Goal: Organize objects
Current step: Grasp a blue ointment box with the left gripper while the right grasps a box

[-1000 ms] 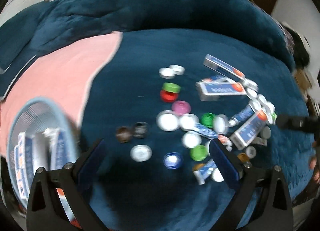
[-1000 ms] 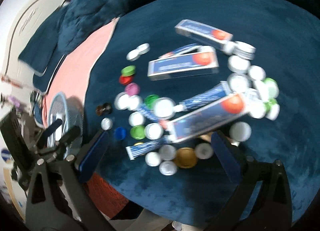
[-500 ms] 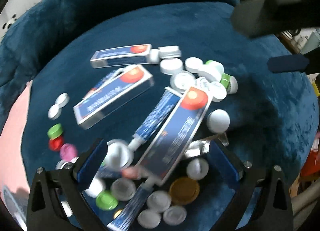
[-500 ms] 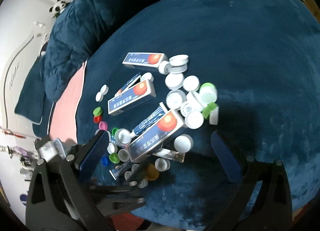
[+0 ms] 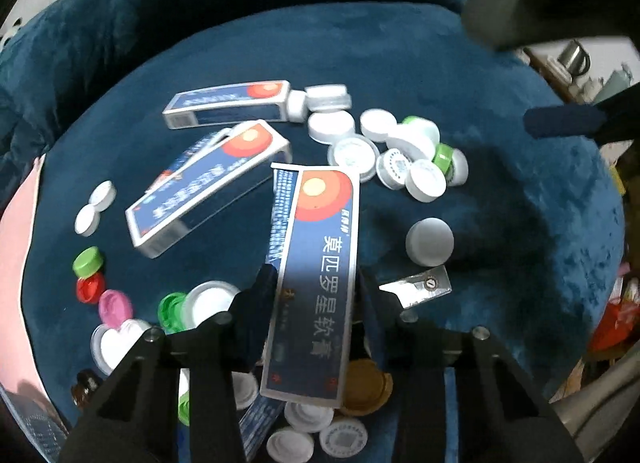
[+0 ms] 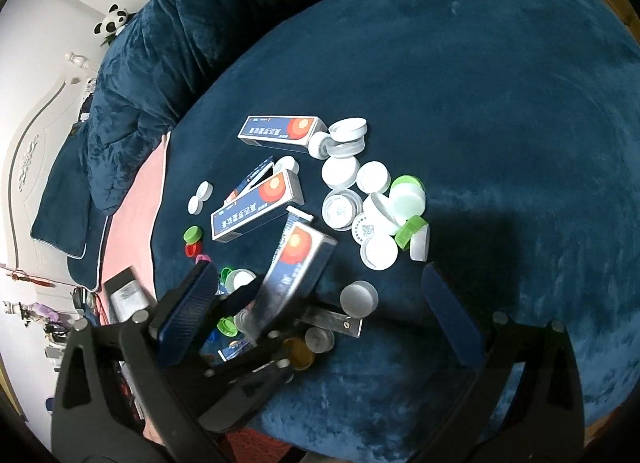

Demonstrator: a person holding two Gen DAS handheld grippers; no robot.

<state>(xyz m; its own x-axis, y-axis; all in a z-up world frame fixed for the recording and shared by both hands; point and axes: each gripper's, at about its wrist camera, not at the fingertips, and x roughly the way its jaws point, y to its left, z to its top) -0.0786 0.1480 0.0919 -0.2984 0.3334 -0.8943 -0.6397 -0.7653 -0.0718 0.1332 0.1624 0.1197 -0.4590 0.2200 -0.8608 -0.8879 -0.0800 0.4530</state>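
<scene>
The left gripper (image 5: pixel 316 291) has its jaws closing on a blue ointment box (image 5: pixel 318 283) with a red-orange disc and white Chinese lettering; both dark pads sit against the box's long sides, and its far end points toward 12 o'clock in the left wrist view. From the right wrist view the same box (image 6: pixel 298 267) stands tilted above the blanket, held by the left gripper (image 6: pixel 256 303) at about 8 o'clock. The right gripper (image 6: pixel 320 303) hangs over the pile with its jaws spread wide and nothing between the pads.

Everything lies on a dark blue plush blanket (image 6: pixel 500 103). A matching ointment tube (image 5: pixel 282 207) lies just under and beside the held box, at its 10 o'clock edge. A second ointment box (image 5: pixel 208 191) lies at 10 o'clock from the held one, and a third (image 5: pixel 228 105) further off toward 11 o'clock, touching a stack of white lids (image 5: pixel 328 97). A cluster of white and green caps (image 5: pixel 404 159) sits at 1 o'clock. A single grey-white cap (image 5: pixel 430 241) rests at 3 o'clock, near a crumpled foil strip (image 5: pixel 420 287). A gold lid (image 5: pixel 366 387) lies under the box's near end. Green, red and pink caps (image 5: pixel 94 283) line up at 9 o'clock, near a pink cloth (image 5: pixel 12 255) at the blanket's edge.
</scene>
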